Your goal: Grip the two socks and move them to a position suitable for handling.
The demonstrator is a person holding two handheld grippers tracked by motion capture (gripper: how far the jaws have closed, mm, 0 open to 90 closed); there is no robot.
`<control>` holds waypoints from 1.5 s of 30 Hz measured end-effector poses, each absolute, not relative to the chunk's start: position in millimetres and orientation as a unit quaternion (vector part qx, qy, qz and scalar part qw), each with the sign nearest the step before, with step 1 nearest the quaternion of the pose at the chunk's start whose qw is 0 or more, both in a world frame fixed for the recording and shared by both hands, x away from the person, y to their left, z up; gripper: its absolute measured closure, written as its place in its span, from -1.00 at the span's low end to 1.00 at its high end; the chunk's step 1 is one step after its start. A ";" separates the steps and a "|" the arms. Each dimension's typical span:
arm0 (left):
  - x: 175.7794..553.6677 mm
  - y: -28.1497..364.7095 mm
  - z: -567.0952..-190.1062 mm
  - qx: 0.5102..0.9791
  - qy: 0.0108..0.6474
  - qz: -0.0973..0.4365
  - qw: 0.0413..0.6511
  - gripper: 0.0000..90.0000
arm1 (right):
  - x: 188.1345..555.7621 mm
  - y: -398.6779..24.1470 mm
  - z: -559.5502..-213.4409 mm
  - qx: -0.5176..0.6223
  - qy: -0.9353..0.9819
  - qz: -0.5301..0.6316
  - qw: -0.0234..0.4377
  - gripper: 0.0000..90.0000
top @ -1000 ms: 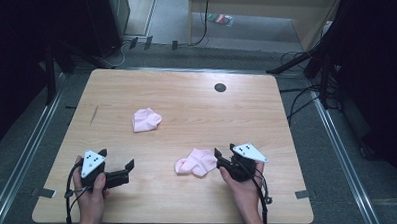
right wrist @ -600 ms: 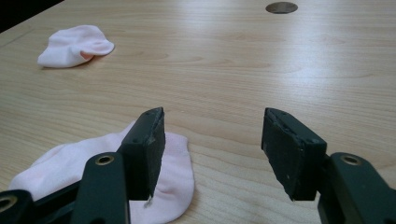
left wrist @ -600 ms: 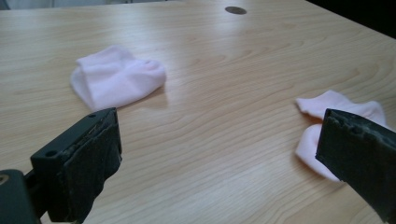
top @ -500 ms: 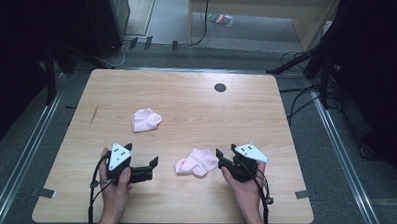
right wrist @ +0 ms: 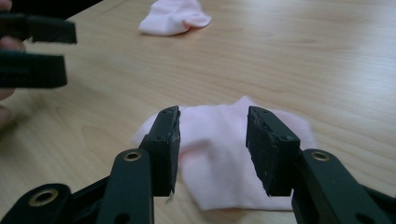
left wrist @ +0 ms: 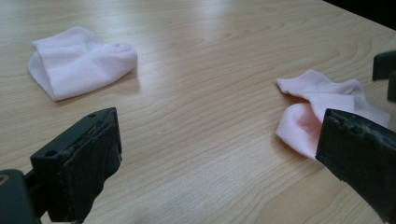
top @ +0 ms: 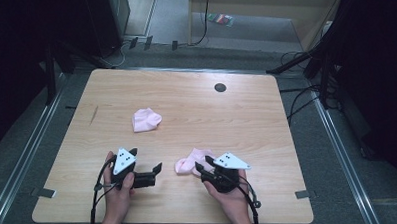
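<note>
Right gripper view is looking along the right gripper (right wrist: 212, 144), whose black jaws are standing partly apart after just closing in; the crumpled pale pink cotton sock (right wrist: 233, 154) is lying on the table just beyond their tips, framed in the gap, and no pad is pressing on it yet. From the high view, the right gripper (top: 201, 169) is sitting at this sock's near edge (top: 193, 161) at the front of the light wooden table (top: 267, 139). I judge the step in hand to be the approach for a pinch on this sock; the next move is calling for easing the jaws forward and down over a fold, then closing them.

Left gripper view is showing the left gripper (left wrist: 219, 154) with jaws standing wide and nothing between them, pointing across the bare wood towards the same sock (left wrist: 317, 112); in the high view this gripper (top: 156, 171) is waiting near the sock's left side, well placed to take the other end.

Farther off, a second folded pale pink sock (top: 145, 119) is lying well apart towards the table's middle, and a small round dark grommet (top: 220, 87) is sitting near the far edge. Nothing is standing in the way.
</note>
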State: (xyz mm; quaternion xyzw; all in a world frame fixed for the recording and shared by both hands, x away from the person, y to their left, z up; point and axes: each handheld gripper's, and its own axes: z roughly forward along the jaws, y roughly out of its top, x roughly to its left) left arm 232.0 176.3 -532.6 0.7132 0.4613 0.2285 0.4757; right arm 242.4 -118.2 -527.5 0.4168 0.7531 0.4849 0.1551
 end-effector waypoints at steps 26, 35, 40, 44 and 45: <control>232.7 166.5 -536.0 0.726 0.446 0.216 0.477 -1.00 | 249.8 -100.4 -540.7 0.423 0.777 0.432 0.175 0.89; 231.5 157.9 -533.6 0.738 0.426 0.213 0.478 -1.00 | 236.2 -103.3 -516.0 0.429 0.750 0.481 0.151 0.89; 231.8 163.1 -533.9 0.736 0.433 0.212 0.475 -0.83 | 233.9 -95.3 -530.8 0.442 0.762 0.455 0.133 0.88; 233.8 169.6 -535.6 0.729 0.449 0.206 0.475 -0.80 | 236.2 -82.8 -543.3 0.447 0.775 0.433 0.107 0.18; 234.1 170.6 -535.8 0.726 0.453 0.208 0.473 -0.78 | 238.0 -82.6 -543.4 0.443 0.776 0.439 0.095 0.05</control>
